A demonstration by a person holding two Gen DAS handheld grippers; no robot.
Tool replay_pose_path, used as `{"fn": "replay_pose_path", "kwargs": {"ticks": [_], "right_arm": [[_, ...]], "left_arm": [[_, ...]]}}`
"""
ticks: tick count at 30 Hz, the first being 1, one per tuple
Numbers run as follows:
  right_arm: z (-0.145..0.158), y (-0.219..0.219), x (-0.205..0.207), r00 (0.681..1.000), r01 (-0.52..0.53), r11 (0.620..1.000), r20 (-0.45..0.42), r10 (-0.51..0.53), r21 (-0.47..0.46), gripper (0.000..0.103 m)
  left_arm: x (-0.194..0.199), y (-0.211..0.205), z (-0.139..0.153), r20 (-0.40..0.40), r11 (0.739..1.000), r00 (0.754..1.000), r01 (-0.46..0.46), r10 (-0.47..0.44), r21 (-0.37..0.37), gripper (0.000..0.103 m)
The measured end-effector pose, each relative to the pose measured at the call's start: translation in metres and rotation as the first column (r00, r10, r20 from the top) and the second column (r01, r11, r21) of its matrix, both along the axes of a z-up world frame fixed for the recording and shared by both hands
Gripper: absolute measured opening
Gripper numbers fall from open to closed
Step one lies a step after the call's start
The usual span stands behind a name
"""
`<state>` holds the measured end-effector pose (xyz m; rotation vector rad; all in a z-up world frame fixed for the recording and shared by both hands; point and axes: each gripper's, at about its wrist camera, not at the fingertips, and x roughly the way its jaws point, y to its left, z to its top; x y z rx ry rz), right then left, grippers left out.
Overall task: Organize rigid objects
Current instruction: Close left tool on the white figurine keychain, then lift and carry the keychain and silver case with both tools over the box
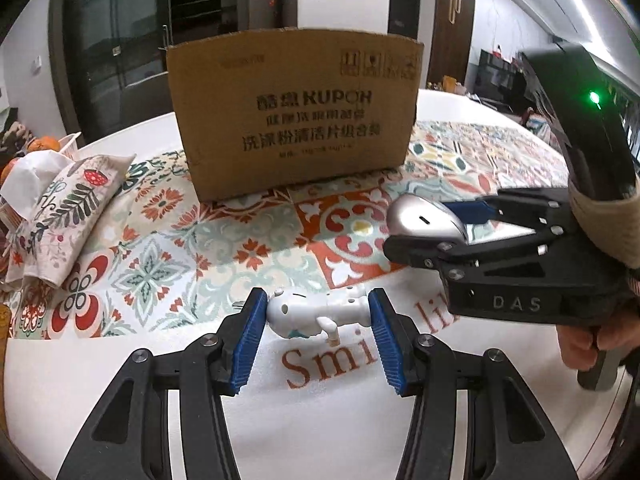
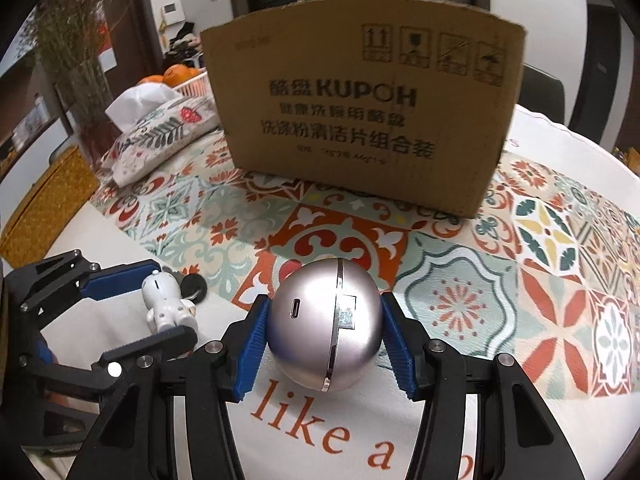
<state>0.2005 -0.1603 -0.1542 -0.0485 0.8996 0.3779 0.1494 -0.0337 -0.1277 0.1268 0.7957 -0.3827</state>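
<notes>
The left gripper (image 1: 318,330) has its blue pads on both sides of the toy (image 1: 310,314), a white figure lying on the cloth (image 1: 160,216) with its long axis running left to right, from pad to pad; it seems held at head and feet. Just to the right, the right gripper (image 2: 324,334) is closed on the metal ball (image 2: 324,326). Farther away stands the box (image 2: 360,100), straight ahead of both grippers, slightly nearer to the right one, I judge
</notes>
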Motion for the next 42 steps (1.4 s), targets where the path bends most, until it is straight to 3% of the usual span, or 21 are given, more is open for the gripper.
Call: {"fn": "replay_pose_path", "kwargs": {"ticks": [23, 42], "right_arm": [[0.062, -0.010, -0.008, 0.985, 0.106, 0.991, 0.126, -0.115, 0.076, 0.055], [0.111, -0.022, 0.010, 0.950, 0.170, 0.973, 0.237, -0.205, 0.159, 0.055]], "left_arm": [[0.011, 0.009, 0.063, 0.161, 0.994, 0.985, -0.052, 0.066, -0.092, 0.051], [0.041, 0.011, 0.117, 0.266, 0.986, 0.956, -0.089, 0.124, -0.139, 0.051]]}}
